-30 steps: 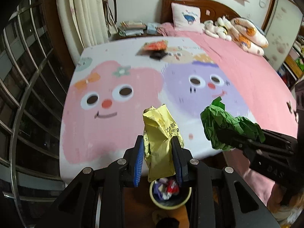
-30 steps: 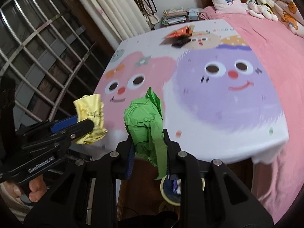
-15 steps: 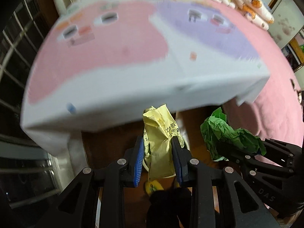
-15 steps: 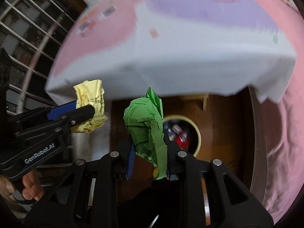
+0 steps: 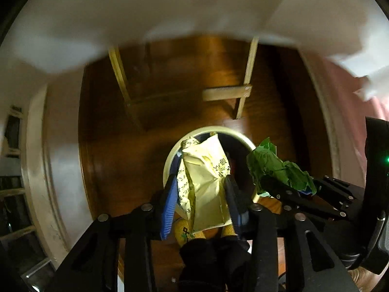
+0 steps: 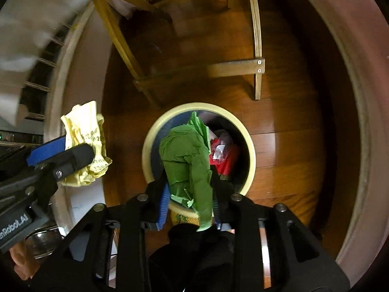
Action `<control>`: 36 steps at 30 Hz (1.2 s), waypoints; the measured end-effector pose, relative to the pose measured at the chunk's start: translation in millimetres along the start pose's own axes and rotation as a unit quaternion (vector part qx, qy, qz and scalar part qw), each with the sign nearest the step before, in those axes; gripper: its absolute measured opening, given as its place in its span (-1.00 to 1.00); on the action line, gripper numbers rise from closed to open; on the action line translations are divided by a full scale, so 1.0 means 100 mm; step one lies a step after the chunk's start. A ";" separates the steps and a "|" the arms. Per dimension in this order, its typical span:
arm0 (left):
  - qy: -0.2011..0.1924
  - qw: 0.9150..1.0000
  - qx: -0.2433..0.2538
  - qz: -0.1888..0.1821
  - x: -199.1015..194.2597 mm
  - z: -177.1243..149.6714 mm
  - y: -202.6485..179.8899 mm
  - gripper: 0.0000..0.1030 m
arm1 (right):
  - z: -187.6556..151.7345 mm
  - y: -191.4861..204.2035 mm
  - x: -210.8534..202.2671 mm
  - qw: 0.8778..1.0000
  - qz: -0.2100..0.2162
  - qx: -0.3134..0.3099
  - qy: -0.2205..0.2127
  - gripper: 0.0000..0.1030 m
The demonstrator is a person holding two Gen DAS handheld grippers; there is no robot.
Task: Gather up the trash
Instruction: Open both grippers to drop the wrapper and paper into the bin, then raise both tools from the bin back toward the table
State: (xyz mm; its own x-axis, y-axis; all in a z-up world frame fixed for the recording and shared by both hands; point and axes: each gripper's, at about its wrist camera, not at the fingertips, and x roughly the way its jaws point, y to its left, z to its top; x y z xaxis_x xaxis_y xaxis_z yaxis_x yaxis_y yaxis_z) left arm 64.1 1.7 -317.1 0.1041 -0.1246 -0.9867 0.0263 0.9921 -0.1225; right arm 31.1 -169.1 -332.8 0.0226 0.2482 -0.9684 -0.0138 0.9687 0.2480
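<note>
Left gripper (image 5: 201, 202), pointing down over the waste bin (image 5: 170, 160) on the wooden floor (image 5: 116, 146): jaws opening, the crumpled yellow wrapper (image 5: 206, 177) between them and touching the right pad, clear of the blue left pad (image 5: 169, 206). Right gripper (image 6: 189, 204), at 3 o'clock of the left: jaws opening around a crumpled green paper (image 6: 187, 160), above the bin's mouth. Red and clear wrappers (image 6: 223, 150) lie inside the bin. A wooden frame (image 6: 257, 77) stands at 12 o'clock of the bin.
</note>
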 end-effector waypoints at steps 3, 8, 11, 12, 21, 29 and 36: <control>0.008 1.000 -0.011 0.006 0.26 -0.01 0.06 0.18 | 0.01 -0.07 0.19 1.000 0.007 0.004 0.005 0.01; -0.003 1.000 -0.026 0.014 0.41 -0.04 0.15 0.70 | 0.06 -0.10 0.34 1.000 0.011 -0.003 0.008 0.07; -0.005 0.999 -0.031 0.022 0.43 -0.06 0.17 0.70 | 0.10 -0.09 0.35 1.000 0.011 -0.008 0.007 0.07; -0.007 0.999 -0.034 0.025 0.41 -0.05 0.17 0.70 | 0.12 -0.08 0.35 1.000 0.011 -0.008 0.007 0.07; -0.032 0.998 -0.043 0.031 0.00 0.05 0.13 0.70 | 0.22 0.03 -0.10 1.000 0.011 -0.014 -0.014 0.08; -0.053 0.997 -0.050 0.027 -0.65 0.12 0.13 0.70 | 0.27 0.13 -0.63 1.000 0.009 -0.006 -0.026 0.09; -0.077 0.995 -0.059 0.019 -1.41 0.16 0.13 0.70 | 0.26 0.27 -1.25 0.999 0.014 -0.016 -0.041 0.09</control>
State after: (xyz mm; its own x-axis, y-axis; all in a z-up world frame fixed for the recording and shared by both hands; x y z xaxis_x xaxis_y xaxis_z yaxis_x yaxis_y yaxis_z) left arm 65.9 31.6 -177.4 0.2547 -0.0789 -0.9638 -0.0969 0.9896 -0.1066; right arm 53.5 -173.6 -203.9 0.1028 0.2769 -0.9554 -0.0473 0.9608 0.2733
